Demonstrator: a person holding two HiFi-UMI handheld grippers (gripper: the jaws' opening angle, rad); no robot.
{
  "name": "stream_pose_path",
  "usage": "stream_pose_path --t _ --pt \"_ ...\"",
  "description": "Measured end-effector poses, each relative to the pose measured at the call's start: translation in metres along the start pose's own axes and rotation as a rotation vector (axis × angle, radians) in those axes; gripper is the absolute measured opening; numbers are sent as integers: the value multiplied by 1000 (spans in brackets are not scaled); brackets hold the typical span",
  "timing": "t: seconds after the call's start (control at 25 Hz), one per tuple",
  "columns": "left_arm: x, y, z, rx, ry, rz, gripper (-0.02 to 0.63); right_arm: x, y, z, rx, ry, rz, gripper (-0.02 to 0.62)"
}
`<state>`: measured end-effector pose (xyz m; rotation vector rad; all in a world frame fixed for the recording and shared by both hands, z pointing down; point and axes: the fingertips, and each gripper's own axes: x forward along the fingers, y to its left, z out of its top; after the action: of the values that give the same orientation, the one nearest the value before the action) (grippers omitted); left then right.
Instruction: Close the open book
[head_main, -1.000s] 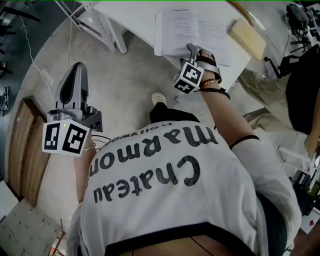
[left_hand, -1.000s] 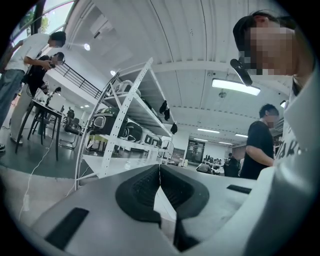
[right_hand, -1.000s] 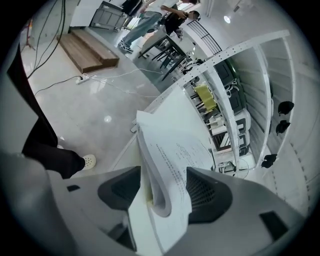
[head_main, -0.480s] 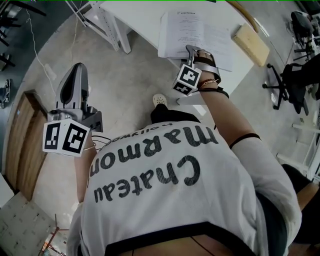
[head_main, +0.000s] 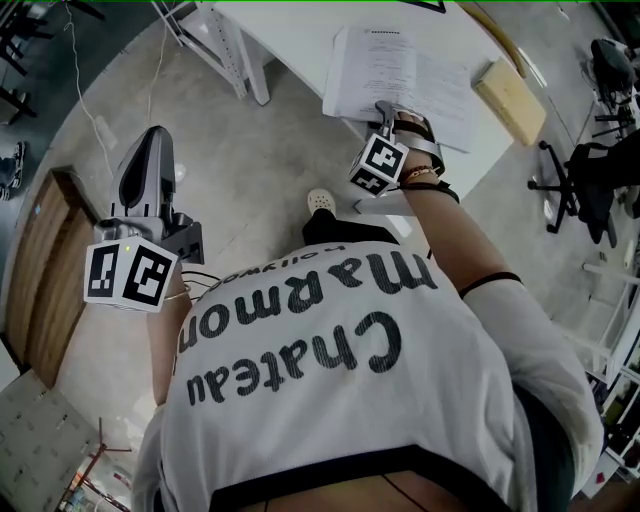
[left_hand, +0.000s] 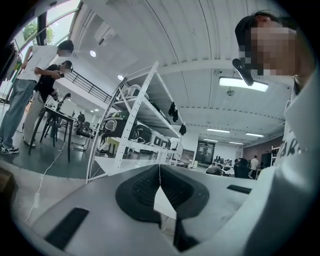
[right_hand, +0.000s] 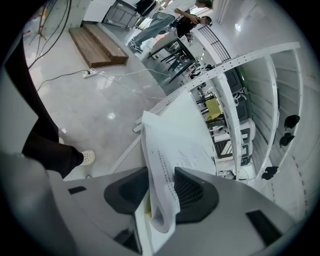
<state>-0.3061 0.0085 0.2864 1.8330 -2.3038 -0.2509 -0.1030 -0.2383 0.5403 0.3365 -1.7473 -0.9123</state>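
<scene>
open book (head_main: 400, 70), worktop (head_main: 290, 40), 1 o'clock: near-edge pages pinched in right gripper (head_main: 385, 108), its jaws just closing. left gripper (head_main: 150, 165), 9 o'clock: pressed together, empty.

An open lab-like workspace — white metal shelving racks (left_hand: 155, 102), work tables (left_hand: 59, 114), strip ceiling lights (left_hand: 243, 84).

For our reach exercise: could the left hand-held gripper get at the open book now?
Probably not yet: the left hand-held gripper hangs over floor, well apart from the book, though nothing blocks it.
</scene>
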Motion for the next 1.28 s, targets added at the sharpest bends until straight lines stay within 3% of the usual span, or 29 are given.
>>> stream_pose_path --t 0.2,0.36,0.76,1.28 --pt "1 -6 -3 5 6 -10 25 3 4 -3 60 -11 34 132" --pt "5 -11 -3 10 5 -20 25 5 4 -4 166 -27 80 114" --pt "7 -17 -4 -3 15 -28 25 4 3 -8 403 -40 170 101" --pt "19 -16 -3 -11 19 -42 25 9 -1 -12 597 -75 240 92"
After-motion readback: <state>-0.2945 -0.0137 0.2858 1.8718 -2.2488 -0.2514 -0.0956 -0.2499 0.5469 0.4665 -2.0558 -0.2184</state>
